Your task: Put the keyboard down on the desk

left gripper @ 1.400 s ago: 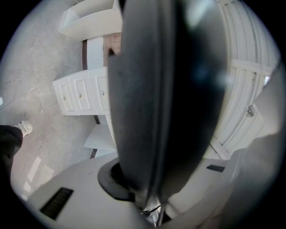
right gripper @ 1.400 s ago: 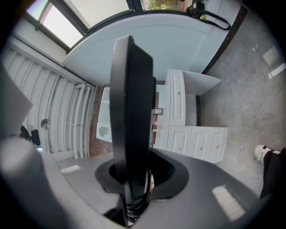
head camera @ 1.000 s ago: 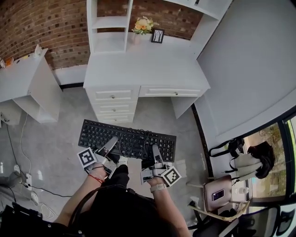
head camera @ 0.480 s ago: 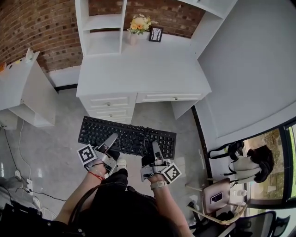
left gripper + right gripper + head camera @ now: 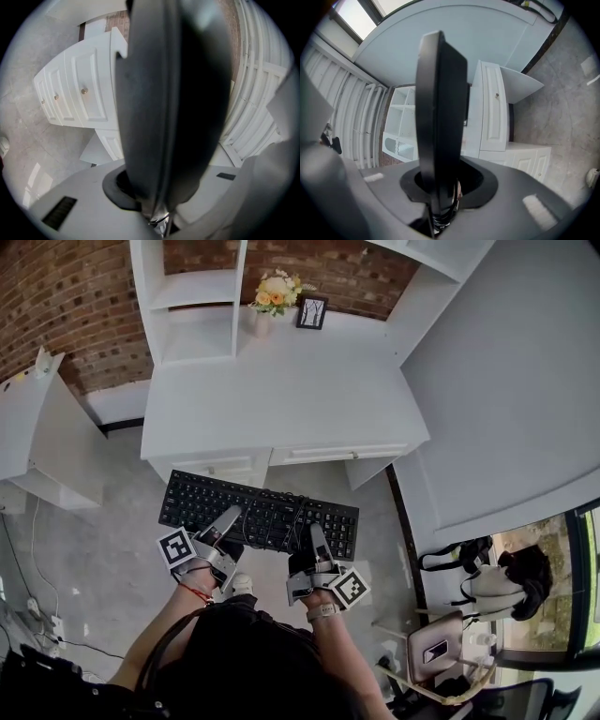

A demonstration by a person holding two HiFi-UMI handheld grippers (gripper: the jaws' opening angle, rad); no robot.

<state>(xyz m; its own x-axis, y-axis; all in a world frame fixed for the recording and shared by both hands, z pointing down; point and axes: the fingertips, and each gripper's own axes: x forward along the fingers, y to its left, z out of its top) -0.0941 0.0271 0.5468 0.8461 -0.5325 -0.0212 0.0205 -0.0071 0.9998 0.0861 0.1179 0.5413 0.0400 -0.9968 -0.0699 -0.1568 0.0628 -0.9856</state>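
Observation:
A black keyboard (image 5: 258, 514) hangs level in the air in front of the white desk (image 5: 281, 390), its far edge over the drawer fronts. My left gripper (image 5: 230, 518) is shut on the keyboard's near edge left of centre, and my right gripper (image 5: 315, 540) is shut on that edge right of centre. In the left gripper view the keyboard (image 5: 173, 108) stands edge-on between the jaws and fills the middle. The right gripper view shows the keyboard (image 5: 440, 117) edge-on too, with its coiled cable bunched at the jaws.
On the desk's back edge stand a flower vase (image 5: 266, 298) and a small picture frame (image 5: 310, 311), under white shelves (image 5: 192, 296). Another white cabinet (image 5: 42, 427) is at the left. Bags (image 5: 492, 568) and a stool lie on the floor at the right.
The keyboard and both grippers have come closer to the desk; its far edge now overlaps the drawer fronts. Both grips are unchanged.

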